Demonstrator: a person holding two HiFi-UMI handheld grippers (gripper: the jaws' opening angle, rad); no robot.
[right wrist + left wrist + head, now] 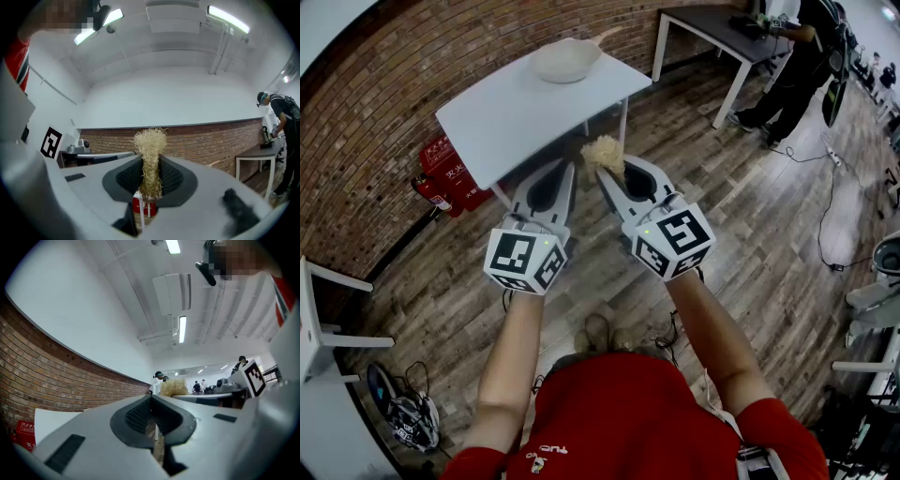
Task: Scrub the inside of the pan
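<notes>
right gripper (149,164) jaws clamp fibre scrubber (150,145), likely soft, light | left gripper (151,397) jaws together, empty | pan (566,62) upper centre, steady by handle (606,37)

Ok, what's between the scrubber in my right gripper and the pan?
Nothing but bare white table. In the head view, the scrubber pinched in the right gripper is short of the pan, with only table between.
</notes>
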